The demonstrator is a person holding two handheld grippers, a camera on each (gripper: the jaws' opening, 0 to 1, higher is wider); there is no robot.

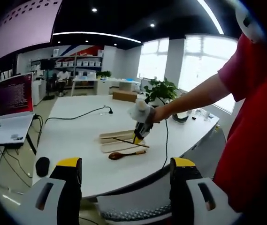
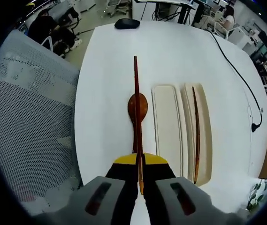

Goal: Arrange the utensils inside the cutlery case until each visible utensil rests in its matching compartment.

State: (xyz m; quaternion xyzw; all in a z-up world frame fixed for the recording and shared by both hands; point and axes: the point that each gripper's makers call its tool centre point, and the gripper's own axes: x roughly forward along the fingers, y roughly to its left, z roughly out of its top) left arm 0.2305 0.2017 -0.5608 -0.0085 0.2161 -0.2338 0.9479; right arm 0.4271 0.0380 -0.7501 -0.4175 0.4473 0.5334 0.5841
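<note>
The right gripper (image 2: pixel 139 161) has its yellow-tipped jaws pressed together on one thin, dark reddish-brown chopstick (image 2: pixel 136 108), a straight smooth rod that runs forward from the jaws, above a wooden spoon (image 2: pixel 137 110) with a rounded oval bowl lying on the white table (image 2: pixel 110 70). Just beside the spoon sits the cutlery case (image 2: pixel 182 133), pale cream, smooth, with two long rounded compartments side by side; the one nearer the spoon holds nothing, and the farther one holds a second chopstick (image 2: pixel 196 136), lying along its length. That makes two chopsticks, one spoon and one case. A grey mesh chair back (image 2: pixel 30 122) stands at the table's edge, a black mouse (image 2: pixel 126 23) lies near the far end of the table, and a black cable (image 2: pixel 239 75) trails across the top. In the left gripper view the left gripper (image 1: pixel 126 176) hangs well apart from the case (image 1: pixel 117 139) with its two jaws spread wide and nothing between them, while a person in a red sleeve (image 1: pixel 246 75) reaches the other gripper (image 1: pixel 140 133) over the case; an open laptop (image 1: pixel 13 108) stands on a side desk
</note>
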